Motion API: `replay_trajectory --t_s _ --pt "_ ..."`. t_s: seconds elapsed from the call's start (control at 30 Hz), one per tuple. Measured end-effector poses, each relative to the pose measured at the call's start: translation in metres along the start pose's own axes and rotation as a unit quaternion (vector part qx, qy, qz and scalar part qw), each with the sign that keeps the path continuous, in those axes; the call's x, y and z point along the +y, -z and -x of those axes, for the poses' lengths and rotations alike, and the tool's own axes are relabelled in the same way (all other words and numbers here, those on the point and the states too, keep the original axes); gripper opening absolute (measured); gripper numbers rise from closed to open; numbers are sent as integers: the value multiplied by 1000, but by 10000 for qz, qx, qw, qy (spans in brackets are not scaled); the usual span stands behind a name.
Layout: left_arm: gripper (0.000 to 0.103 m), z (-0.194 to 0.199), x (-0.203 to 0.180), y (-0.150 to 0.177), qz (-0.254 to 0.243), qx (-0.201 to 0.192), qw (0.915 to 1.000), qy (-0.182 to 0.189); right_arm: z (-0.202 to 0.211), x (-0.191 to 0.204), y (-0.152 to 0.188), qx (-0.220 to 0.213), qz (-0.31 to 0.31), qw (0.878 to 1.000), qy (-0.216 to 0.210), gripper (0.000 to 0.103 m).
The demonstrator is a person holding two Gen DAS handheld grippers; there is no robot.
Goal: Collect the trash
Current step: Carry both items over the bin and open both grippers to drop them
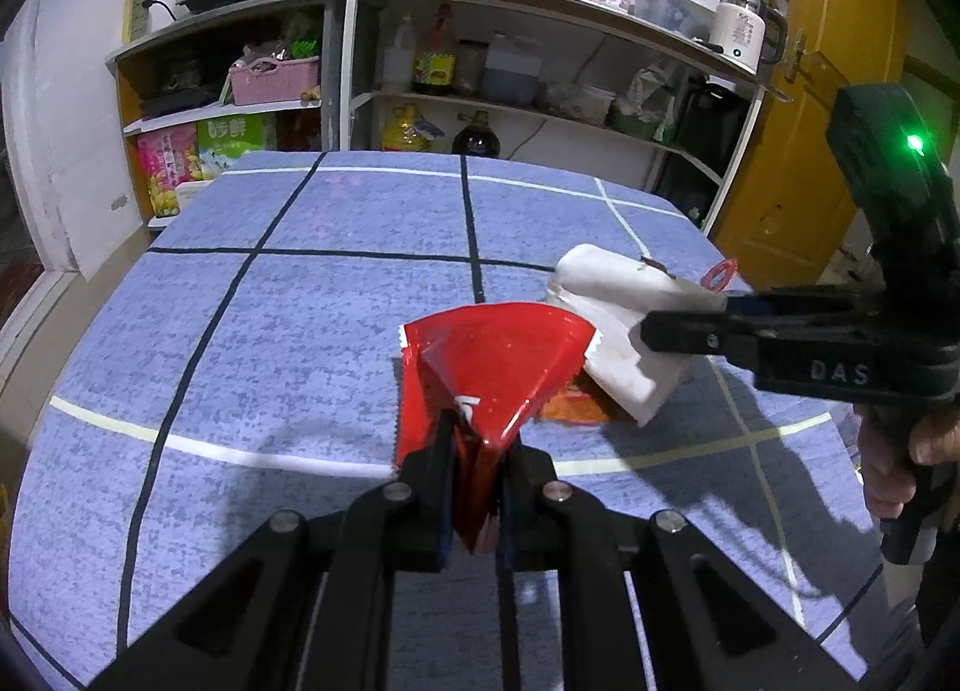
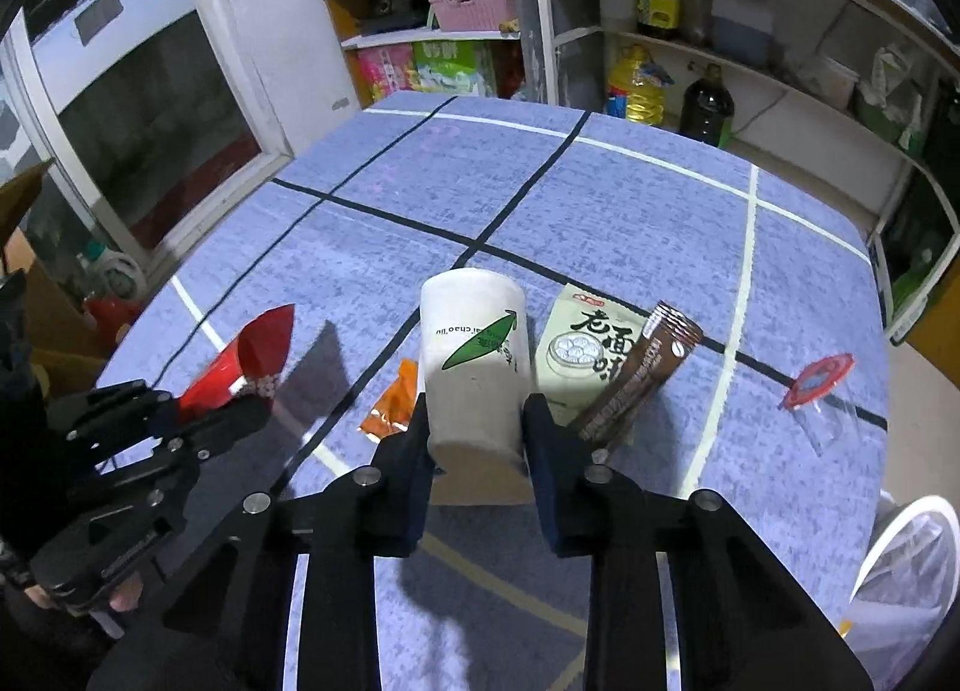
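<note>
— Left claw [image 1: 477,454] first: what's it doing?
— Clamped on a crumpled red foil wrapper [image 1: 498,361], lifted above the blue grid-lined cloth on the worktop [image 1: 288,319].
— And the right claw [image 2: 477,427]?
— Squeezed around a white paper cup with a green leaf print [image 2: 474,355], tilted, held off the cloth.
— What lies past it?
— An orange packet [image 2: 393,406] just left of the cup, a pale green snack pouch [image 2: 579,355] and a brown stick sachet [image 2: 639,376] to its right, and a clear lid with a red rim [image 2: 819,382] farther right.
— The room?
— Open metal shelves [image 1: 540,108] of bottles behind the worktop, a yellow door [image 1: 804,108] at right.
</note>
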State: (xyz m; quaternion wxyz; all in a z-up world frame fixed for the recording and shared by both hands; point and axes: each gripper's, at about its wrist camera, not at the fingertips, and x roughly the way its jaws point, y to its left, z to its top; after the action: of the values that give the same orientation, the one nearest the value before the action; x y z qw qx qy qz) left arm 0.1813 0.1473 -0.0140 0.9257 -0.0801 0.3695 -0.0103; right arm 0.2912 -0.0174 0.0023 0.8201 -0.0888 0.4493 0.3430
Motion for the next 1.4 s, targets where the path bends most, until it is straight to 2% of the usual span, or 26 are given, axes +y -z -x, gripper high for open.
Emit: replay_trajectory --t_s 0.1,0.27,0.47,0.67,0.77,0.8,1.07,1.4 --pt "12 3 -6 -3 -18 -68 9999 90 10 -2 5 -99 -46 9999 -39 29" --pt "12 4 -29 -5 -146 -125 9993 309 55 -19 32 -427 -198 9989 35 29" --pt "12 1 -77 -11 -452 -145 9958 786 101 -55 65 -716 -616 9952 250 29" --pt "12 1 -142 -24 -787 -218 9857 1476 157 -110 109 -1010 -1171 9850 766 30" --pt "12 -3 -177 -29 -1013 -210 9804 1675 173 -128 122 -1081 -1358 9807 901 30" --pt "12 -6 -190 -30 -1071 -173 9784 1762 185 -144 134 -1133 -1508 9762 1069 30" --pt "13 -34 -268 -35 -1276 87 9694 2093 208 -196 175 -1219 -1974 9612 1492 30" --pt "13 -66 -331 -20 -1433 479 9650 2145 203 -233 201 -1123 -2153 9517 1878 31"
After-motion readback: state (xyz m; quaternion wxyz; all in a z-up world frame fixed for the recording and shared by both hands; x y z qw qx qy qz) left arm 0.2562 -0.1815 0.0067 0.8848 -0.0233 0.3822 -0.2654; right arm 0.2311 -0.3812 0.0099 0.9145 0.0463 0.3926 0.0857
